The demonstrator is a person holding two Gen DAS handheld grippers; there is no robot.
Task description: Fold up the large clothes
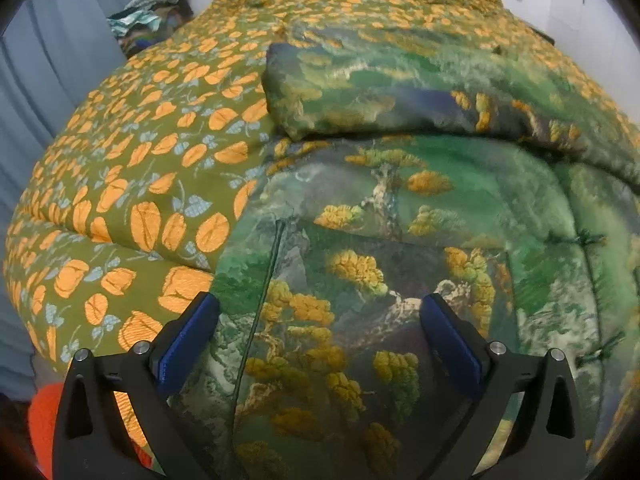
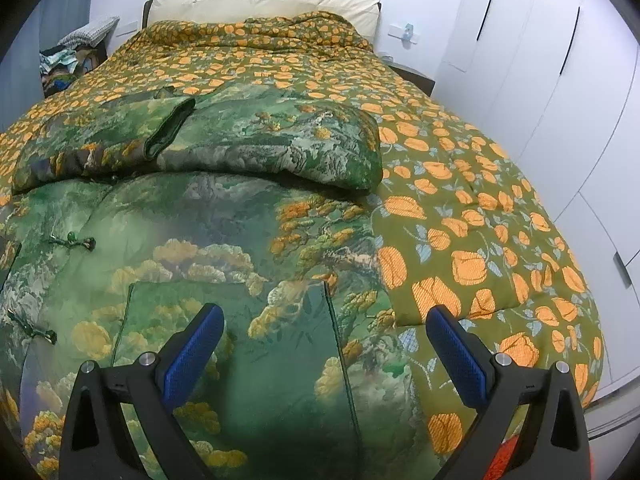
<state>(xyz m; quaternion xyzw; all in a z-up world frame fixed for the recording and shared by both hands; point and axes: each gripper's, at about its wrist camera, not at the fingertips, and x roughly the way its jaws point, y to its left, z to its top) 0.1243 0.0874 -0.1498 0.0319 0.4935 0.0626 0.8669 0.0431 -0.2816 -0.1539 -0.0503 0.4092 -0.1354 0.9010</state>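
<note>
Both claws are spread wide and hold nothing: the left claw (image 1: 320, 312) hangs over the lower left part of a green padded jacket (image 1: 400, 220), and the right claw (image 2: 326, 326) hangs over its lower right part, near the side edge. In the left wrist view the left blue pad is above the border between the jacket and the bedcover (image 1: 132, 168). The jacket, printed with trees and mountains, lies flat on the bed, on the olive bedcover with orange leaves. Its two sleeves are folded across the chest; in the right wrist view one dark green cuff (image 2: 170, 128) points up at the middle. Knot buttons (image 2: 72, 242) are seen along the front closing. A cream headboard (image 2: 264, 4) stands at the far end, and white wardrobe doors (image 2: 540, 80) are at the right side.
</note>
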